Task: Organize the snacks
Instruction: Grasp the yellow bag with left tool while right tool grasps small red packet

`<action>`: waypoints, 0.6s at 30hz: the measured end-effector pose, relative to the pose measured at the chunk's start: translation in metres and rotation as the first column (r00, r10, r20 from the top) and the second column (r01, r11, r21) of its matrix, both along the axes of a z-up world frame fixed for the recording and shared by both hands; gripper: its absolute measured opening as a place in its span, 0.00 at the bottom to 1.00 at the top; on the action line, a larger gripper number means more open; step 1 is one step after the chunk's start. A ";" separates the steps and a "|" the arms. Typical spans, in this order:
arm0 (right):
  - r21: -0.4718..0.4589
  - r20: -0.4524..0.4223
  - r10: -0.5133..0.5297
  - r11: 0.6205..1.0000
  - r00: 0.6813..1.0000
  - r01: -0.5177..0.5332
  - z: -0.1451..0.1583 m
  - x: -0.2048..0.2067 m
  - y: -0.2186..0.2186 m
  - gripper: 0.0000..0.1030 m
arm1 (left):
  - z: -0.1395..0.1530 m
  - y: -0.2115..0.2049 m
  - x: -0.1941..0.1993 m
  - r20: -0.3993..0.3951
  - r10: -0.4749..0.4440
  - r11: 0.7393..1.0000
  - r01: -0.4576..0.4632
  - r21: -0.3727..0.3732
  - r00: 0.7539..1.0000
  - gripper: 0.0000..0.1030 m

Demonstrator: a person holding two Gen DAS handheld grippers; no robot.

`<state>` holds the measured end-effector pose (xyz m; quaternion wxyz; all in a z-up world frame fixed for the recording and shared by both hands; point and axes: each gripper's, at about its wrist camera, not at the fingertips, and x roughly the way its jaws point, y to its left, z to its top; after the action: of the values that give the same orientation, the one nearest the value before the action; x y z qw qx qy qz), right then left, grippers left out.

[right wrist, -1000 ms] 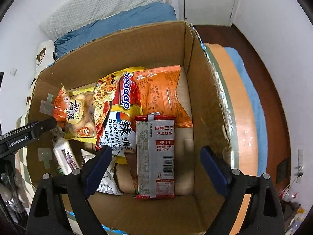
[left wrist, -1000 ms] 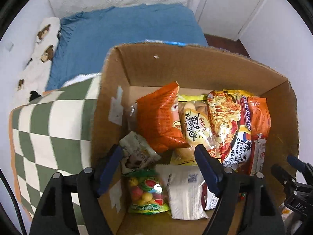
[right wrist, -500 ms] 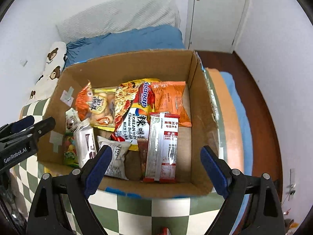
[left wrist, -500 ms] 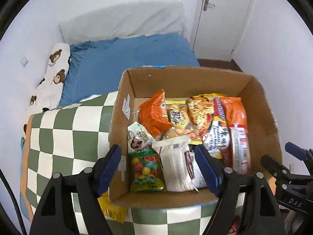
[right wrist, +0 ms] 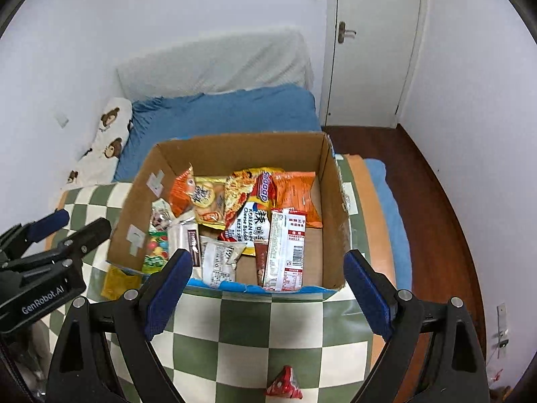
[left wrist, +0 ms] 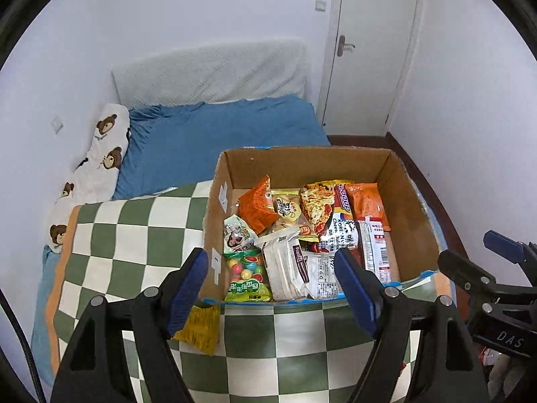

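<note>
At the far left, a bear-print pillow [left wrist: 100, 164] lies along the wall beside a blue sheet [left wrist: 214, 137] on the bed. Nearer the camera, a green and cream checked blanket [left wrist: 134, 235] covers the bed, and the cardboard box [left wrist: 412, 208] of snacks sits on it. The left gripper [left wrist: 270, 285] hangs above the blanket short of the box's near edge, its blue-padded fingers [left wrist: 188, 288] spread apart with nothing between them. A small yellow packet [left wrist: 199, 329] lies on the blanket outside the box, just beside its near left corner.

Inside the box, along the left wall, a pale bag with a cartoon face [left wrist: 236, 235] sits above a green bag of coloured candies [left wrist: 246, 278]. Next to them lies a white wrapped pack [left wrist: 285, 265], with another white packet [left wrist: 322, 278] at the near edge. Behind these stand an orange bag [left wrist: 260, 206], a yellow bag of small buns [left wrist: 287, 208] and a noodle pack [left wrist: 330, 211] printed with Korean text. Right of that lie an orange flat bag [right wrist: 297, 193] and a long red and white packet [right wrist: 287, 248], with bare cardboard floor to its right.

The right gripper [right wrist: 268, 290] also hovers short of the box, fingers [right wrist: 367, 292] spread wide and empty. A small red wrapper [right wrist: 283, 384] lies on the blanket below it. Far right, a white door [right wrist: 372, 43] stands closed above a dark wooden floor [right wrist: 436, 218].
</note>
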<state>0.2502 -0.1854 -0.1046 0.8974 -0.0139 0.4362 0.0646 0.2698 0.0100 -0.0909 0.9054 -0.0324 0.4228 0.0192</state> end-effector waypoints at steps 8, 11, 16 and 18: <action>0.037 0.051 -0.005 0.999 0.999 0.003 0.032 -0.035 -0.007 0.91 | 0.025 0.002 -0.029 0.059 0.010 1.000 -0.010 -0.014 0.998 0.74; 0.049 0.066 -0.010 0.999 0.998 0.007 0.041 -0.045 -0.009 0.91 | 0.034 0.002 -0.038 0.077 0.010 1.000 -0.009 -0.016 0.997 0.74; 0.081 0.076 -0.010 0.997 0.997 0.004 0.051 -0.058 -0.011 0.91 | 0.042 0.000 -0.048 0.089 0.007 1.000 -0.006 -0.012 0.996 0.74; 0.100 0.068 -0.007 0.995 0.998 0.001 0.052 -0.060 -0.011 0.95 | 0.042 -0.001 -0.051 0.090 0.003 1.000 -0.001 -0.012 0.996 0.74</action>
<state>0.1901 -0.1965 -0.0528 0.9114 0.0299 0.4017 0.0841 0.2193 0.0094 -0.0490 0.9233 -0.0392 0.3817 0.0161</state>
